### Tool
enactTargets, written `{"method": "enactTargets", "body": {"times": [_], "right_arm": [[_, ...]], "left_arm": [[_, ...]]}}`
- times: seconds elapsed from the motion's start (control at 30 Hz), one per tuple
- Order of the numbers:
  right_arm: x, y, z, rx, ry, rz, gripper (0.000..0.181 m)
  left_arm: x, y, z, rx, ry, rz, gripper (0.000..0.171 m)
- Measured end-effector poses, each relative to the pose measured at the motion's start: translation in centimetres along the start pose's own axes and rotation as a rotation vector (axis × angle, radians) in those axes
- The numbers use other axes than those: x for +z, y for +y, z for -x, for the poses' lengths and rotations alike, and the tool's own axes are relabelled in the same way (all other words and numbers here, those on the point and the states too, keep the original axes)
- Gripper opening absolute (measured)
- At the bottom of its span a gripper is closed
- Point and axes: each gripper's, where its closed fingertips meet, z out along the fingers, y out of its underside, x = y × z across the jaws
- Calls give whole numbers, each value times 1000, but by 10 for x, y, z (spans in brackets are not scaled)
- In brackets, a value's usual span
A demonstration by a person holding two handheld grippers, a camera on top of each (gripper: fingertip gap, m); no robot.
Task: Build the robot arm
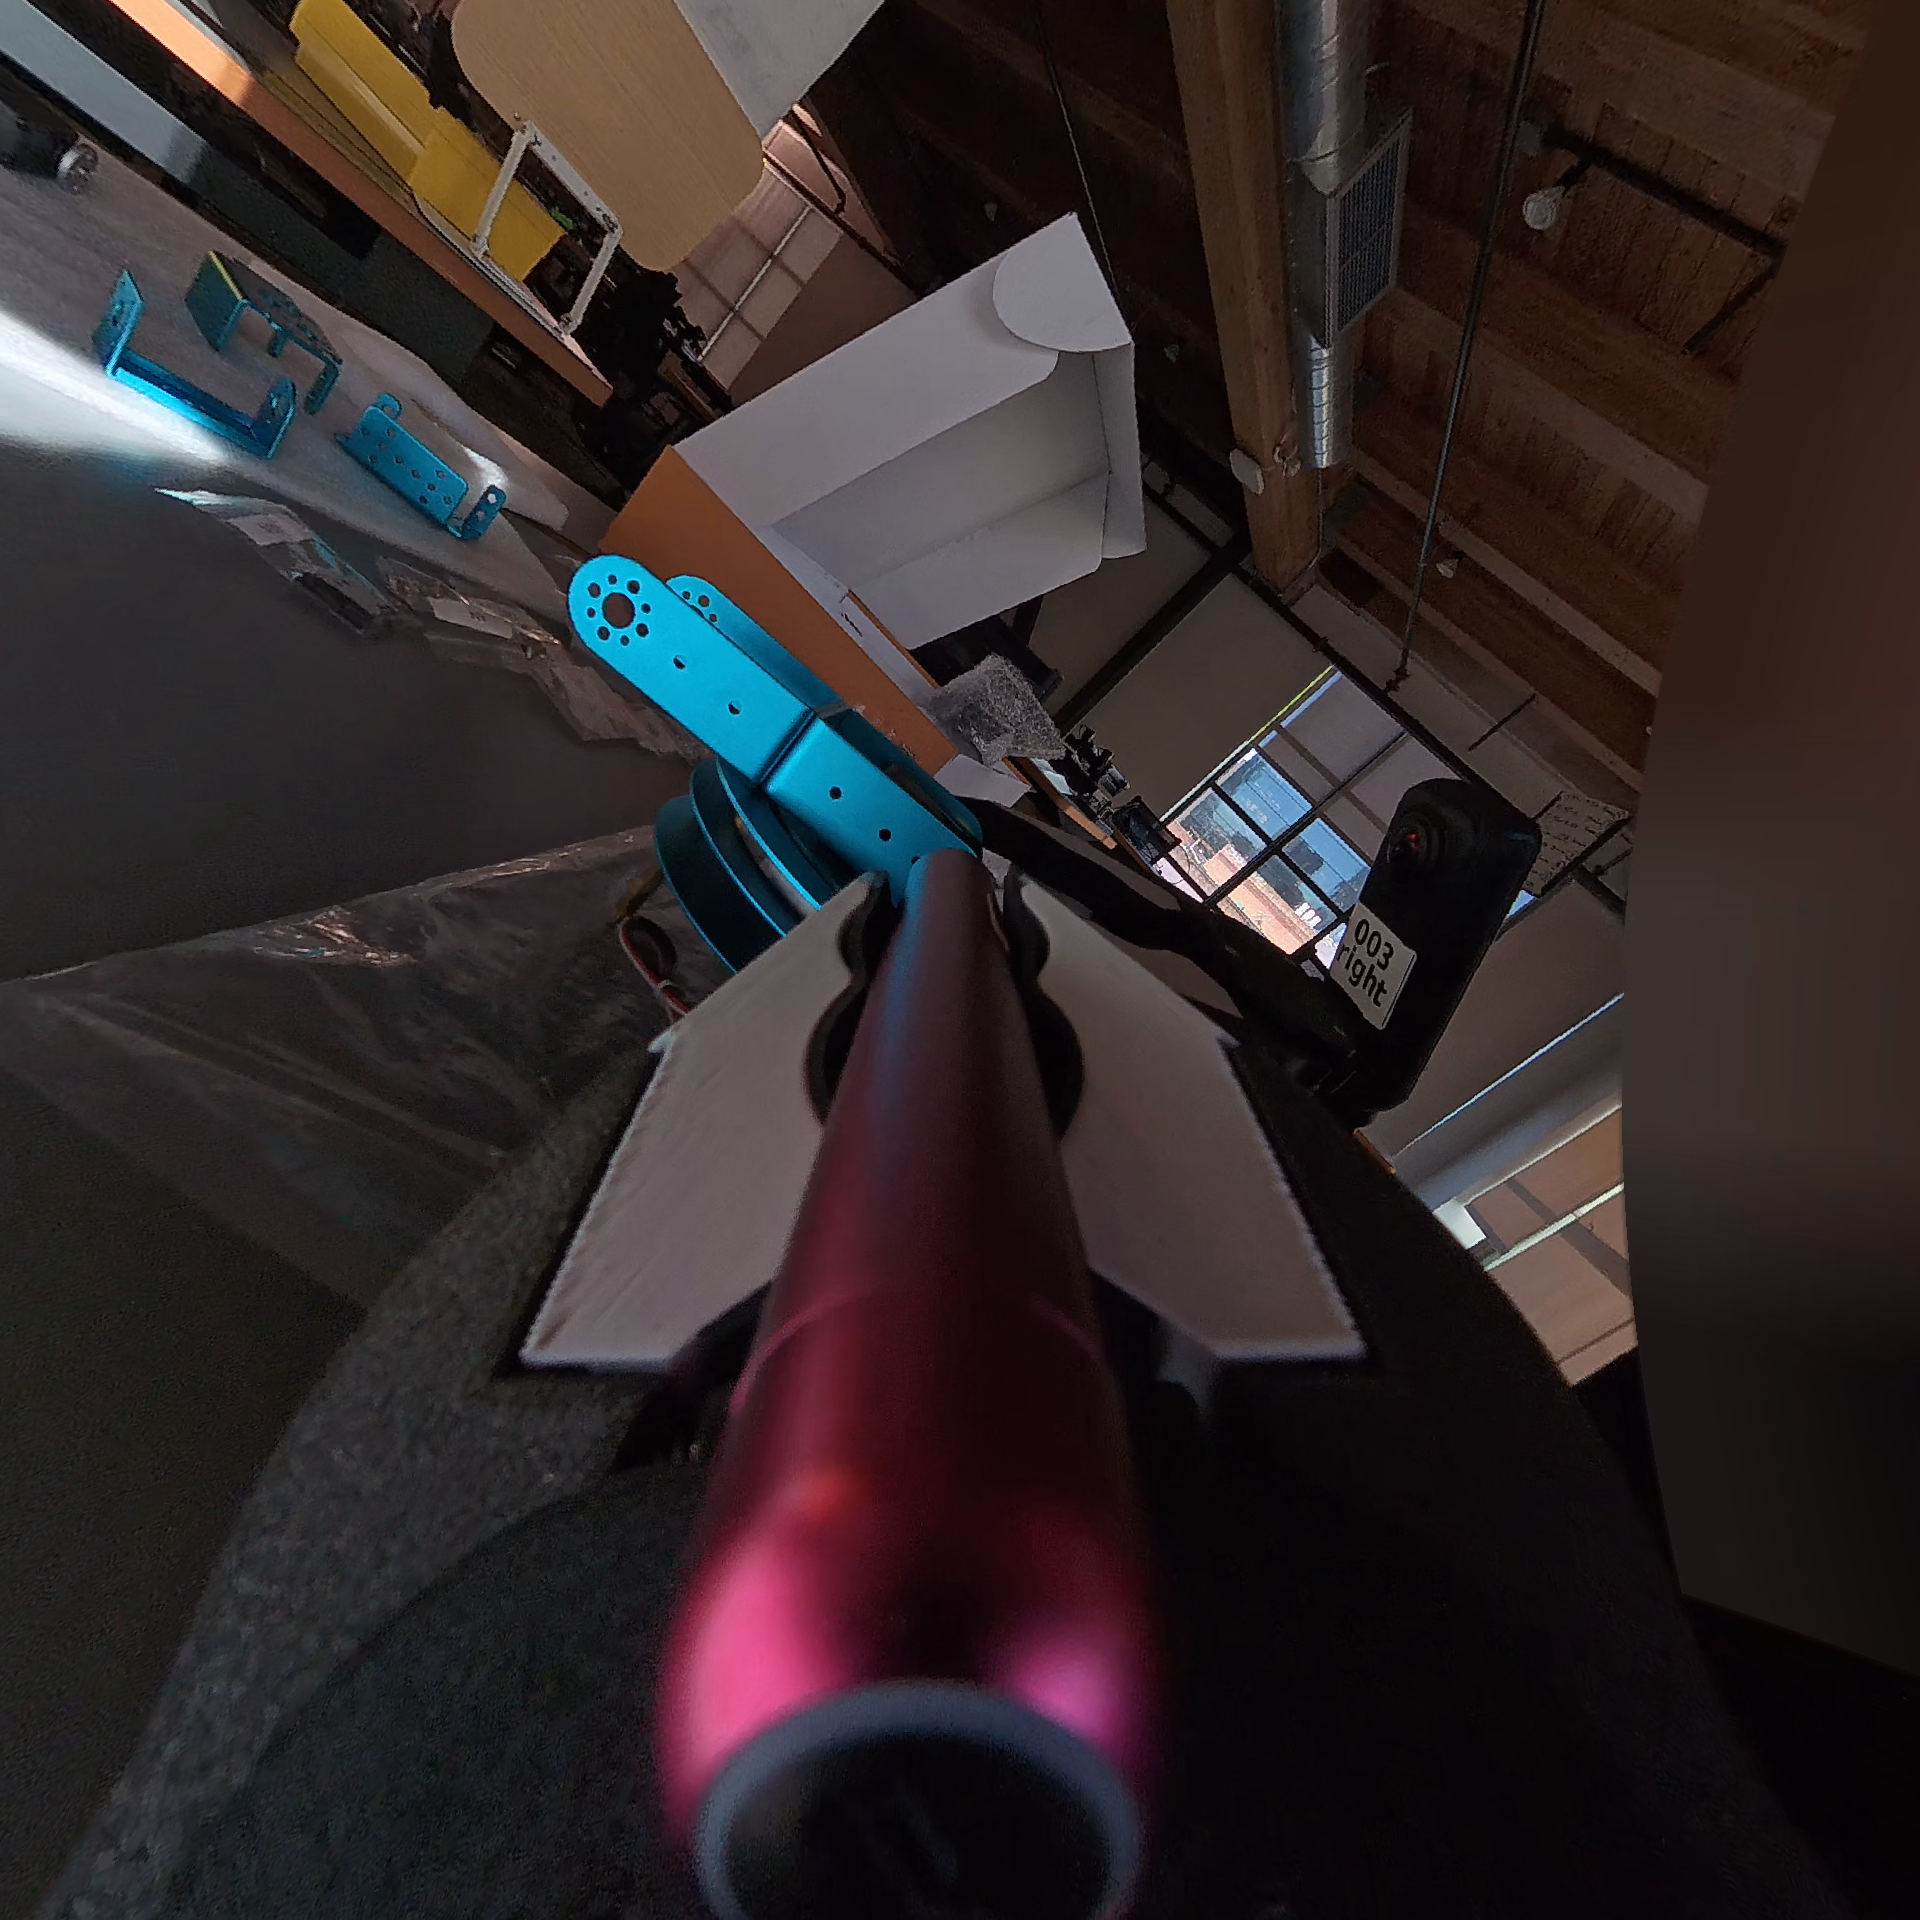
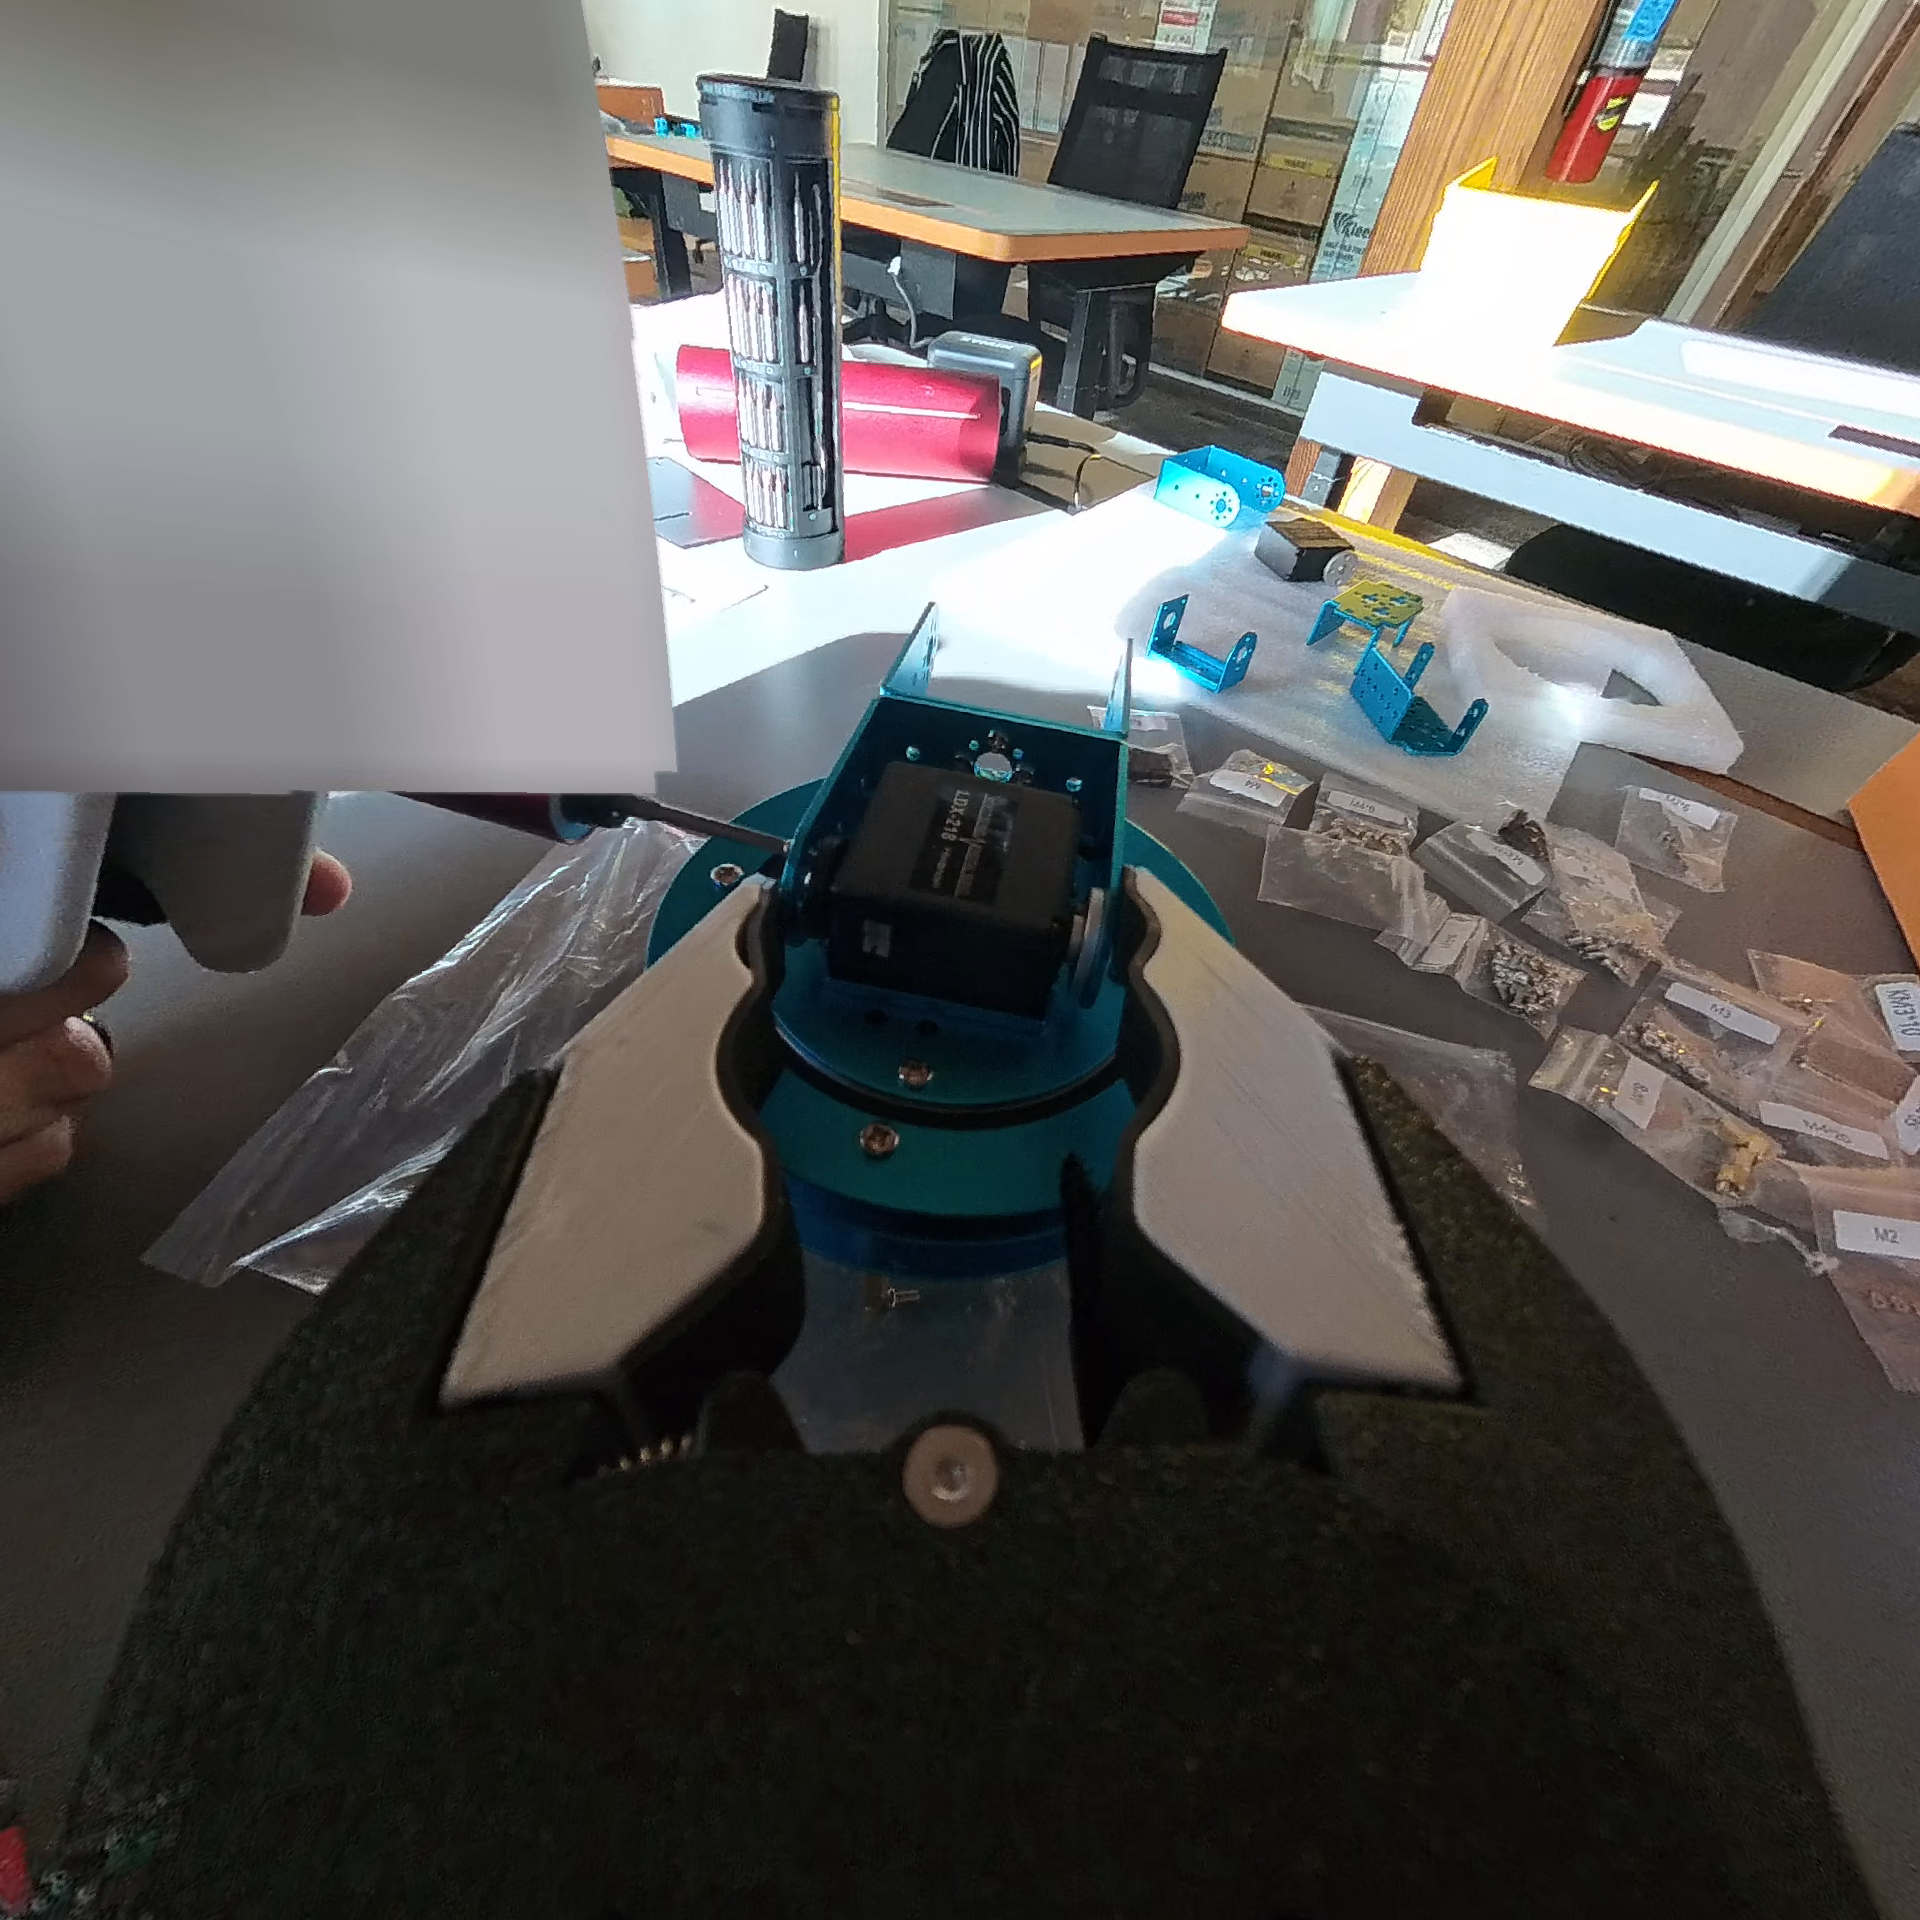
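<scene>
A: The left gripper (image 1: 940, 883), with its two white-faced fingers, is clenched on a slim magenta metal screwdriver handle (image 1: 914, 1299). The right gripper (image 2: 951, 904) has its white fingers closed against the sides of a blue anodised metal bracket (image 2: 914, 748) that carries a black box-shaped servo motor (image 2: 951, 883).

B: Which way does the screwdriver run?

A: Its long axis lies straight along the left gripper's fingers, butt end toward the camera, tip away. In the right wrist view its thin dark shaft (image 2: 717, 826) comes in from the left, nearly level, and the tip meets the bracket's left side plate.

B: And the bracket?

A: It stands upright on a round blue metal turntable base (image 2: 935, 1101), its two perforated arms pointing up and away from the right gripper.

B: What is underneath?

A: A dark grey tabletop (image 2: 1662, 1351). A crumpled clear plastic bag (image 2: 416, 1091) lies left of the base; small clear packets of screws (image 2: 1558, 935) are spread to the right, and farther back loose blue U-shaped brackets (image 2: 1413, 696) rest on white foam sheet (image 2: 1579, 675). A tall black cylindrical bit holder (image 2: 779, 312) stands behind, beside a red metal tube (image 2: 904, 416). It is an office with orange-edged desks, black chairs and a timber ceiling with a silver duct.

B: So where is the servo relative to the right gripper?

A: Between its fingertips, with the base directly below them.
</scene>
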Motion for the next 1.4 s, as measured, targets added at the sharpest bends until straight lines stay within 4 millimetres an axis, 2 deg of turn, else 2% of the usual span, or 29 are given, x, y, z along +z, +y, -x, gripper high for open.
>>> {"method": "enactTargets", "body": {"times": [0.4,0.87,1.0,1.17,1.4], "right_arm": [[1,0,0,8,9,-10,62],[-1,0,-1,7,15,-34,63],[-2,-1,0,45,-1,-47,63],[-8,-6,0,212,-126,-75,60],[-9,-8,-2,266,-151,-90,58]], "left_arm": [[1,-3,1,-25,5,-26,21],[4,-1,1,-24,17,39,21],[3,-1,2,-56,25,28,21],[3,0,2,-62,27,39,21],[3,0,1,-51,20,43,21]]}}
